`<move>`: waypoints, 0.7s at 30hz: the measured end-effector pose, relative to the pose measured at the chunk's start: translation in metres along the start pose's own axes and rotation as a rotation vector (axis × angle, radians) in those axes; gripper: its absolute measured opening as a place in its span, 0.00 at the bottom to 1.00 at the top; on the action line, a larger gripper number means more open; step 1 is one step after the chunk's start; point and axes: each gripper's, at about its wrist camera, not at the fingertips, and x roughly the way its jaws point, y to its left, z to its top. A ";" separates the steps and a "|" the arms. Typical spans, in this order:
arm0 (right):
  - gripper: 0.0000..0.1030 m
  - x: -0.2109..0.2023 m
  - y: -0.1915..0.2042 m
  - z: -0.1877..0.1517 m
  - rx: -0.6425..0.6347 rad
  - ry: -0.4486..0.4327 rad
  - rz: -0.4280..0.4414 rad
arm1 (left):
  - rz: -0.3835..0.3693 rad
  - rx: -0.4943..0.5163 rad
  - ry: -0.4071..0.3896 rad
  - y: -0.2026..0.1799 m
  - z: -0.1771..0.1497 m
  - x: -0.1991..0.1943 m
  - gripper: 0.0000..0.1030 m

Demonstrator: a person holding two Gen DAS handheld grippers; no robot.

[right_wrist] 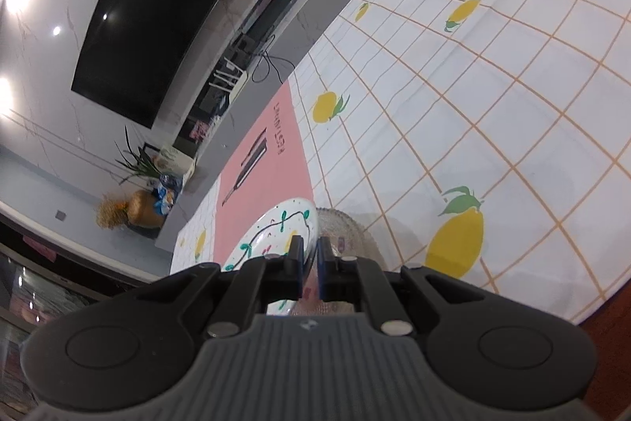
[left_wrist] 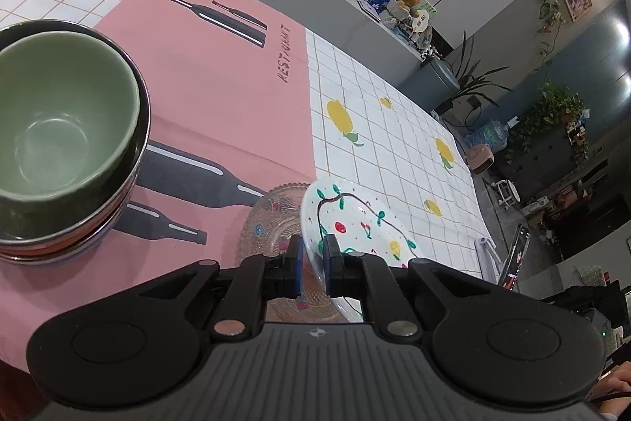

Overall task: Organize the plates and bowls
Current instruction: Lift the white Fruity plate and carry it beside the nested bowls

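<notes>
In the left wrist view, a stack of bowls (left_wrist: pixel 67 141) sits at nine o'clock on the pink mat (left_wrist: pixel 221 97), a green bowl nested on top. The right wrist view shows none of these bowls. At six o'clock the left gripper (left_wrist: pixel 313 255) is clamped tight on the rim of the painted white plate (left_wrist: pixel 355 219), which stands tilted on edge over a clear glass plate (left_wrist: pixel 272 219) lying flat at its seven o'clock side.

The right wrist view alone shows a dark wall screen (right_wrist: pixel 154 22) at ten o'clock. At six o'clock the right gripper (right_wrist: pixel 310 255) pinches the same painted plate's rim, the glass plate just at its three o'clock, on the lemon-print cloth (right_wrist: pixel 493 97).
</notes>
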 end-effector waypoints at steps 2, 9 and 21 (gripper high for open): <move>0.04 0.002 -0.002 0.000 0.005 -0.002 -0.003 | 0.002 0.003 -0.002 0.000 -0.001 0.002 0.10; 0.04 0.011 -0.003 -0.002 -0.022 -0.008 -0.037 | 0.038 0.014 -0.021 0.000 -0.007 0.010 0.10; 0.05 0.031 0.003 -0.006 -0.137 -0.002 -0.122 | 0.116 0.074 -0.022 -0.004 -0.014 0.020 0.12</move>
